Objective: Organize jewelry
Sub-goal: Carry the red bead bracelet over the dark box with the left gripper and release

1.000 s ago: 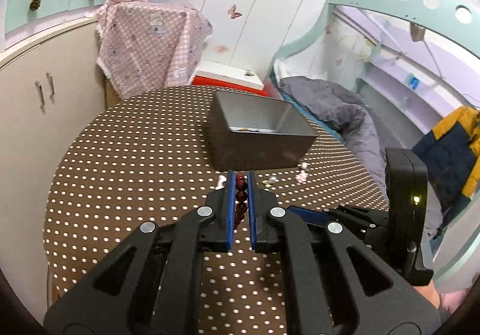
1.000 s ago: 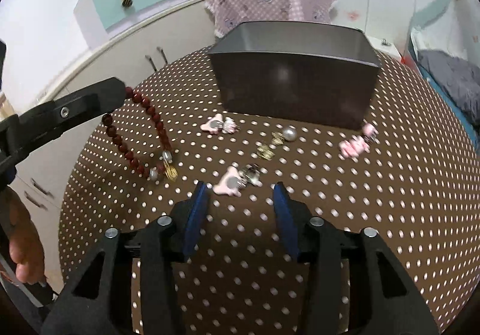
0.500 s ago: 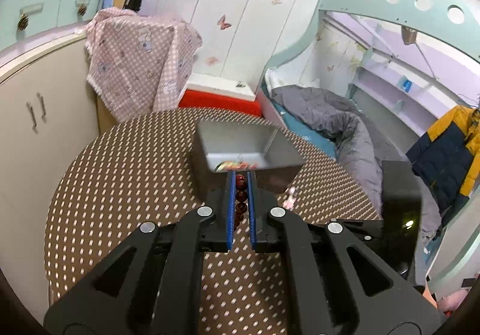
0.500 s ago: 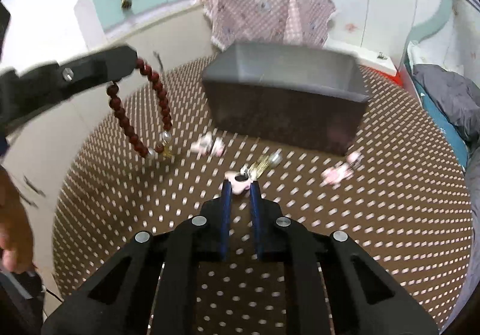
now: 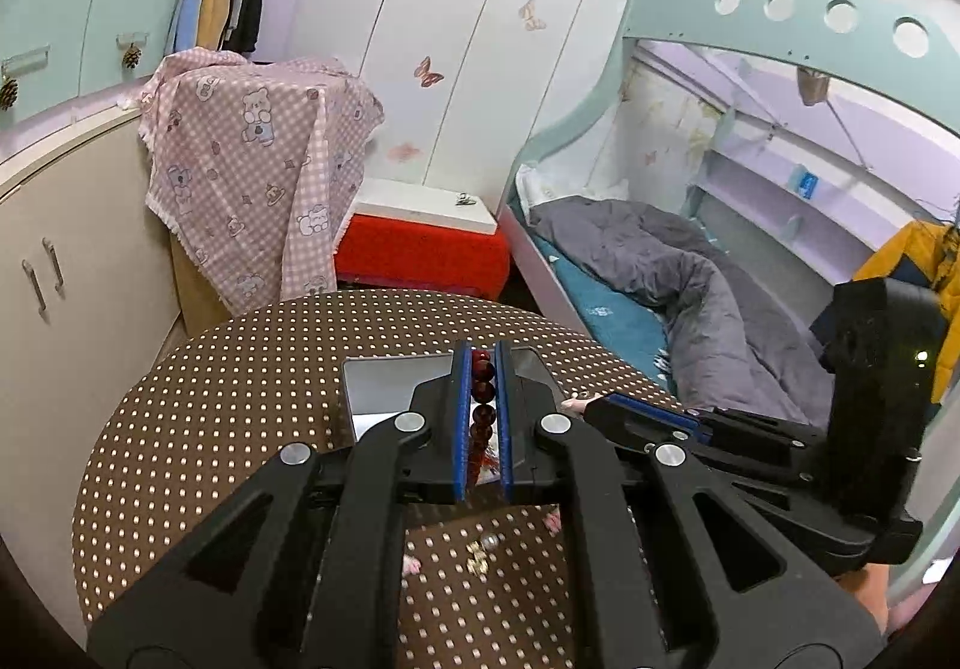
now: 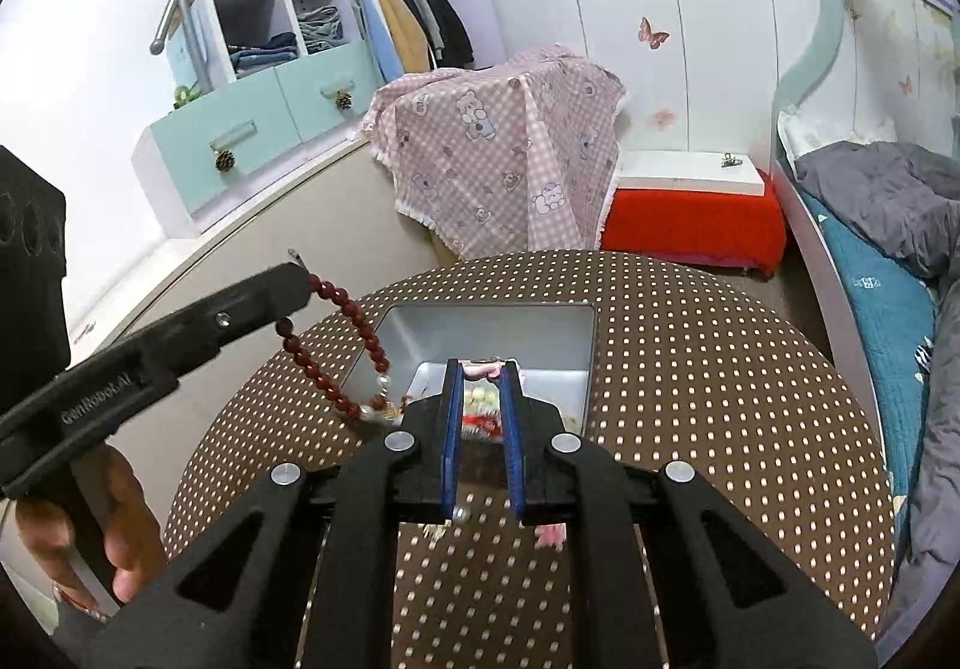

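Observation:
My left gripper [image 5: 482, 354] is shut on a dark red bead bracelet [image 5: 482, 408] and holds it above the grey metal box [image 5: 384, 378]. In the right wrist view the bracelet [image 6: 336, 345] hangs as a loop from the left gripper [image 6: 297, 273] over the box's left rim [image 6: 375, 336]. My right gripper [image 6: 483, 369] is shut on a small pink jewelry piece [image 6: 480, 367] above the box's inside, where other jewelry lies. Loose pink and metal pieces [image 5: 480, 555] lie on the dotted table in front of the box.
The round table has a brown polka-dot cloth [image 6: 690, 369]. A cream cabinet [image 5: 60, 261] stands to the left, a pink checked cloth [image 6: 498, 147] and a red stool [image 6: 690, 225] behind, and a bed with a grey quilt [image 5: 660, 273] to the right.
Both grippers have risen and moved forward over the box. My right gripper closed on a pink piece from the table and lifted it. The bracelet stays clamped in my left gripper.

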Motion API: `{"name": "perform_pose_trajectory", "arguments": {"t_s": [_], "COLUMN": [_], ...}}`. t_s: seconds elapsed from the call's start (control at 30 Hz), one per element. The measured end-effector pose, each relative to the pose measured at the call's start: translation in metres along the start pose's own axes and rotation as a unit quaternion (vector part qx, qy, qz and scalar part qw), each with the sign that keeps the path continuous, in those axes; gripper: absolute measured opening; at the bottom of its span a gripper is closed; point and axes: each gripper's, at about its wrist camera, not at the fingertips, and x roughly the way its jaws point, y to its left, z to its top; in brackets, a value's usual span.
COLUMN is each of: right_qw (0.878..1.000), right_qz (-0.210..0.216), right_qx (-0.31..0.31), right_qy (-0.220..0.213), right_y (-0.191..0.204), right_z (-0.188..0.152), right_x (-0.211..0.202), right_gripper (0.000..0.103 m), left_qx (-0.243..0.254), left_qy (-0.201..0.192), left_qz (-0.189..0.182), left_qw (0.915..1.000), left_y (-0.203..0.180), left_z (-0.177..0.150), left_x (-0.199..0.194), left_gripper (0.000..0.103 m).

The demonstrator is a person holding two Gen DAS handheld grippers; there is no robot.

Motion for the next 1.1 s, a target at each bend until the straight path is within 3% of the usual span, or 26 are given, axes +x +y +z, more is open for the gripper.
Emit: {"name": "perform_pose_trajectory", "arguments": {"t_s": [0.2, 0.37, 0.63, 0.77, 1.03, 1.1], "right_qw": [1.000, 0.999, 0.999, 0.999, 0.999, 0.999], "right_qz": [0.002, 0.004, 0.007, 0.002, -0.001, -0.002], "right_qx": [0.008, 0.013, 0.023, 0.025, 0.036, 0.038], "right_qy": [0.023, 0.040, 0.034, 0.022, -0.012, -0.018], "right_y": [-0.005, -0.006, -0.009, -0.009, -0.013, -0.012], "right_z": [-0.011, -0.017, -0.017, -0.015, -0.016, -0.019], "right_x": [0.016, 0.028, 0.023, 0.010, -0.032, -0.041], "right_gripper": [0.011, 0.011, 0.014, 0.028, 0.035, 0.036], "left_qx": [0.010, 0.009, 0.018, 0.015, 0.015, 0.017], "left_qy": [0.010, 0.042, 0.082, 0.081, 0.064, 0.058], "left_qz": [0.026, 0.042, 0.050, 0.054, 0.064, 0.068], "left_qw": [0.9996, 0.9982, 0.9953, 0.9951, 0.9957, 0.9958], "left_y": [0.003, 0.008, 0.005, 0.003, 0.002, 0.002], "left_z": [0.000, -0.008, -0.014, -0.014, -0.012, -0.013], "left_x": [0.022, 0.045, 0.062, 0.057, 0.026, 0.017], "left_gripper": [0.008, 0.008, 0.008, 0.008, 0.009, 0.031]}}
